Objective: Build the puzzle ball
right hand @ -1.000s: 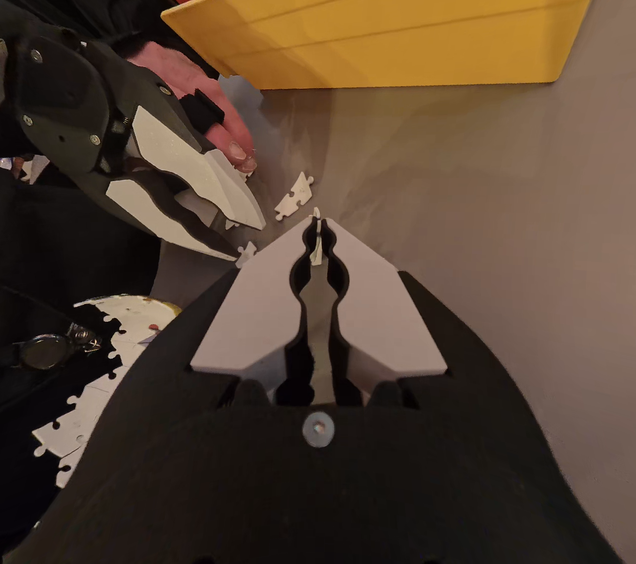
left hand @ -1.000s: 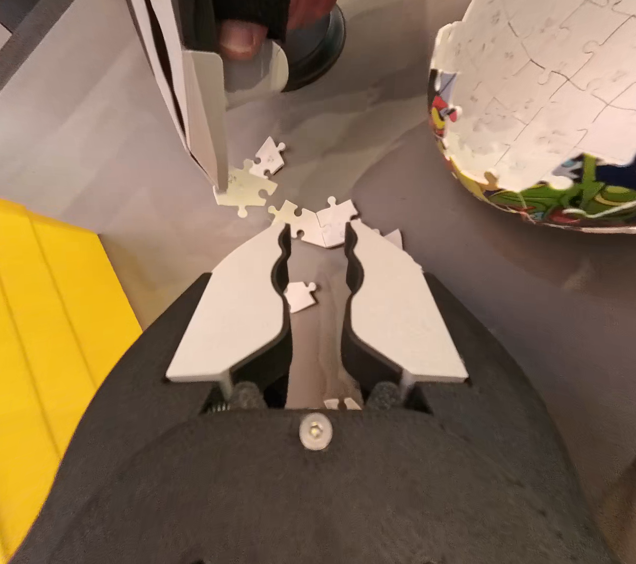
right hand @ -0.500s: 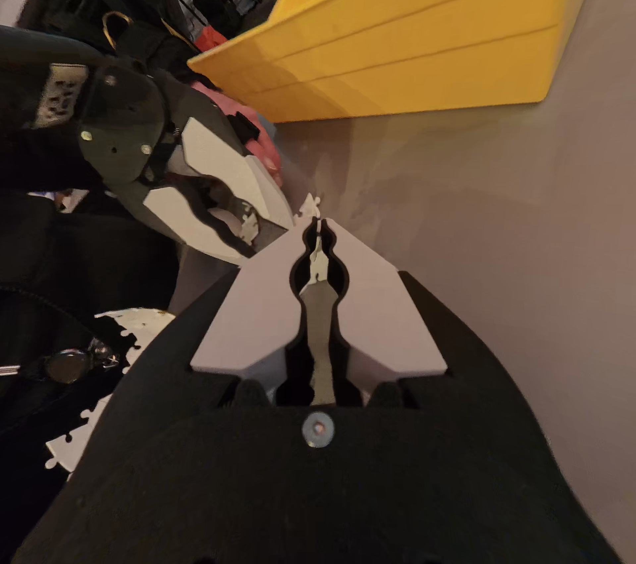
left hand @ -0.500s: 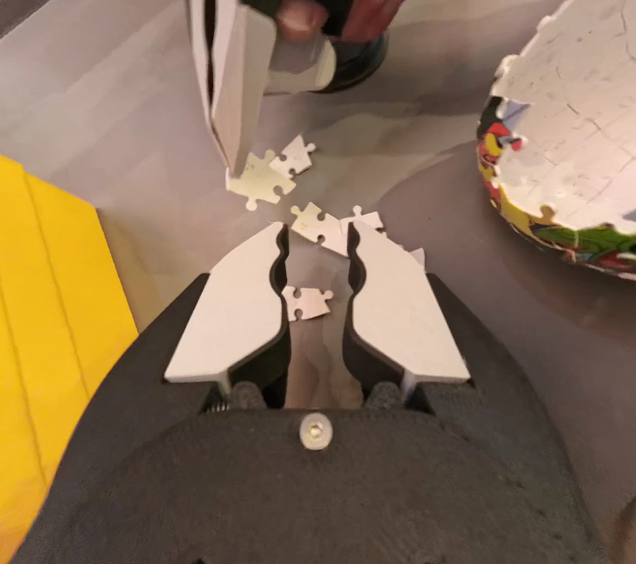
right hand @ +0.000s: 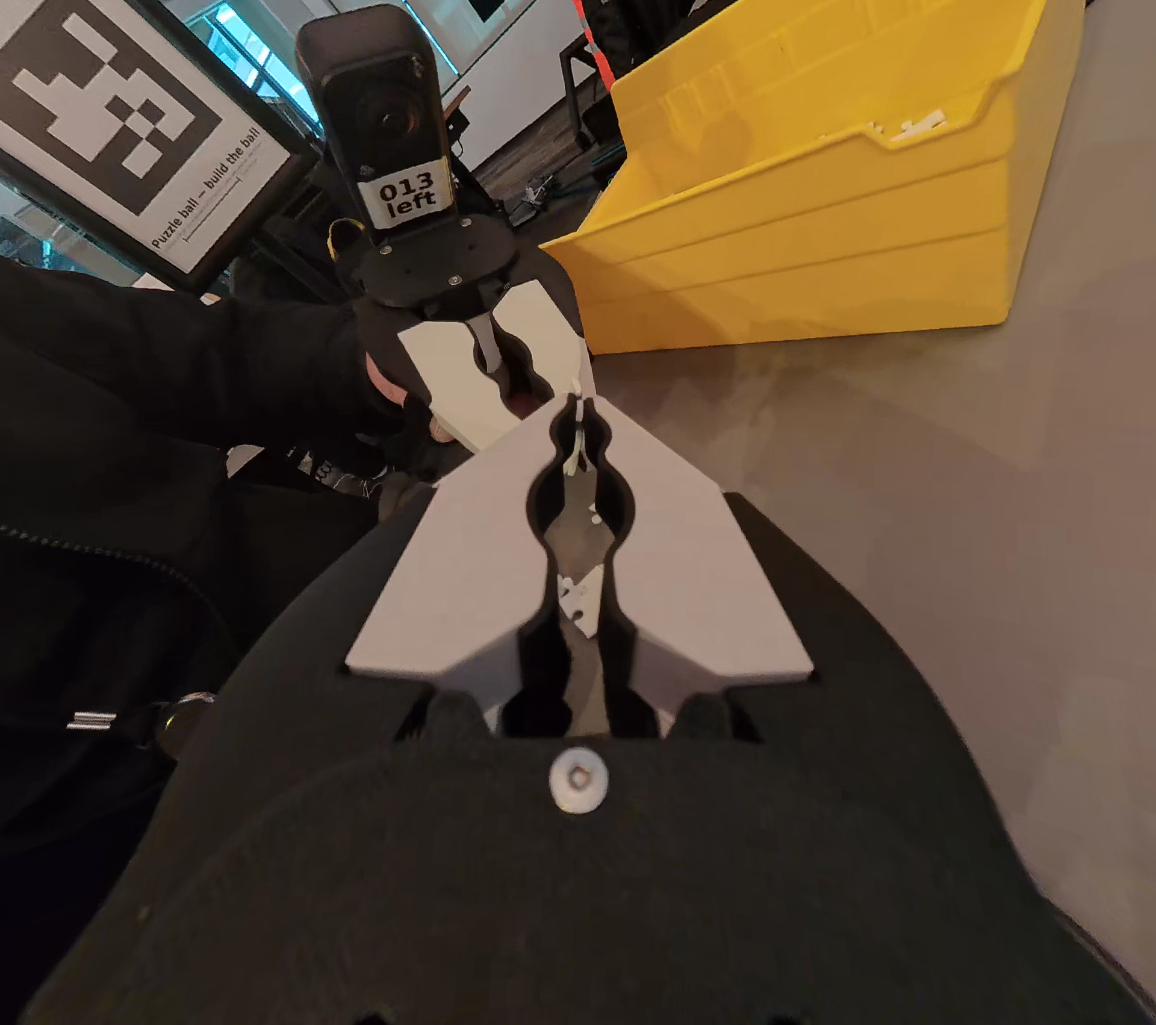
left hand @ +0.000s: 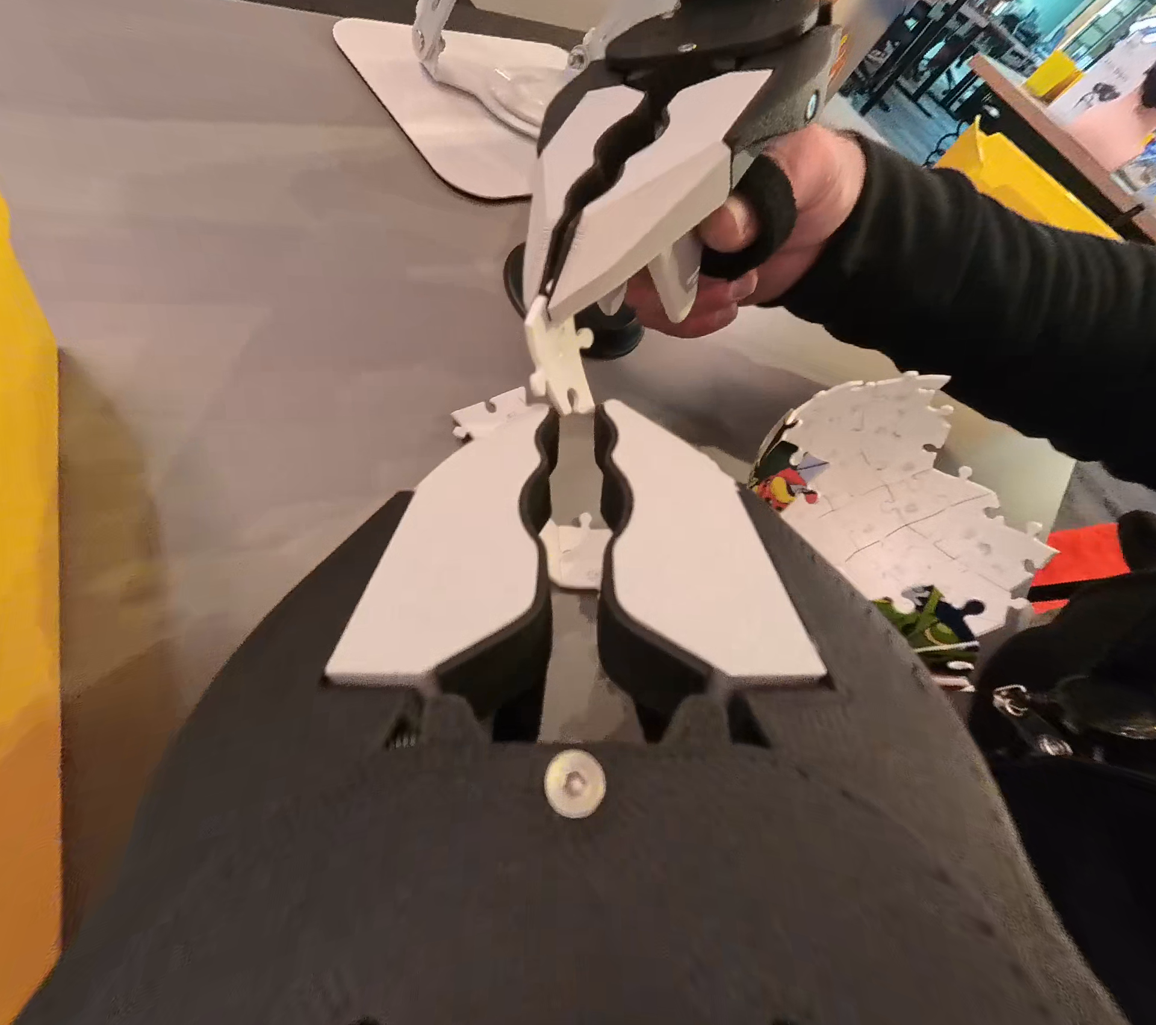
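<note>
My right gripper (right hand: 578,400) is shut on a white puzzle piece (right hand: 580,435), seen edge-on at its tips. In the left wrist view the right gripper (left hand: 547,307) holds this piece (left hand: 557,363) hanging down above the table, its lower end just in front of my left gripper's tips. My left gripper (left hand: 575,419) is open with a narrow gap and holds nothing; it faces the right one (right hand: 525,394). The part-built puzzle ball (left hand: 888,500), white inside and coloured outside, lies to the right. Loose white pieces (left hand: 494,410) lie on the grey table, one below the left fingers (left hand: 572,557).
A yellow bin (right hand: 813,244) stands on the table behind the left gripper, and its edge shows at the far left (left hand: 25,432). A white stand base (left hand: 438,100) and a black round object (left hand: 610,338) sit at the back. A framed sign (right hand: 112,119) stands beyond the table. My two grippers' fingertips are within a few centimetres of each other. Both grippers' tips are roughly 30 cm from the white stand base (left hand: 438,100).
The right gripper has lifted its puzzle piece off the table. Both grippers have tilted up to face each other, and the piece now hangs by the left gripper's tips.
</note>
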A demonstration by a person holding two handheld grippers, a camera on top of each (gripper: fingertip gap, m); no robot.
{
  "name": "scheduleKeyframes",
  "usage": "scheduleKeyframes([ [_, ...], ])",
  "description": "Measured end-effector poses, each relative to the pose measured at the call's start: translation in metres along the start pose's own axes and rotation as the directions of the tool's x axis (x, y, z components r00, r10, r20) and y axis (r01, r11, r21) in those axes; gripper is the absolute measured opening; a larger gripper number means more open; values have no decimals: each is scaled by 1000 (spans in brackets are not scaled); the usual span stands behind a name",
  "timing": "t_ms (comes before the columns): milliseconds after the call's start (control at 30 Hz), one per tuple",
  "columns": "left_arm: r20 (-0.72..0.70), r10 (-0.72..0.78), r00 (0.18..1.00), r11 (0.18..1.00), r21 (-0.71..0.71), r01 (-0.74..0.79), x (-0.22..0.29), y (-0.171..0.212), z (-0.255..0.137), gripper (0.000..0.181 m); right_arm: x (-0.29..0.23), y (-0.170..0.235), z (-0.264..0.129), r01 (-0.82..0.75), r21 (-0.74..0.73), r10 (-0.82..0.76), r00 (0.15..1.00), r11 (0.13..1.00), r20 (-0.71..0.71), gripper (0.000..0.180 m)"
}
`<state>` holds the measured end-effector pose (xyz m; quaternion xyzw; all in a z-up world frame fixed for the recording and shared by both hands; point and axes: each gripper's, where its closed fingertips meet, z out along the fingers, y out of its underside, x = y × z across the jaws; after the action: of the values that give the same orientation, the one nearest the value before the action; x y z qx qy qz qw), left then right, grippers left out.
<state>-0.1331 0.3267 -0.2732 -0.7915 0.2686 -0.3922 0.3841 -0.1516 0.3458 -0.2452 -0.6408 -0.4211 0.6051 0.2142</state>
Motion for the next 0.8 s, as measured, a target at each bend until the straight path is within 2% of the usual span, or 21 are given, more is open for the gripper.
scheduleKeyframes([
  [400,-65,-69,995,996,53,73,4,-9,-4,3,-3,-3,-11,-25,62,25,1000,998,-1,0],
  [800,-56,-67,996,996,50,70,3,-10,-4,6,0,-2,-12,-52,58,53,999,997,-12,0],
])
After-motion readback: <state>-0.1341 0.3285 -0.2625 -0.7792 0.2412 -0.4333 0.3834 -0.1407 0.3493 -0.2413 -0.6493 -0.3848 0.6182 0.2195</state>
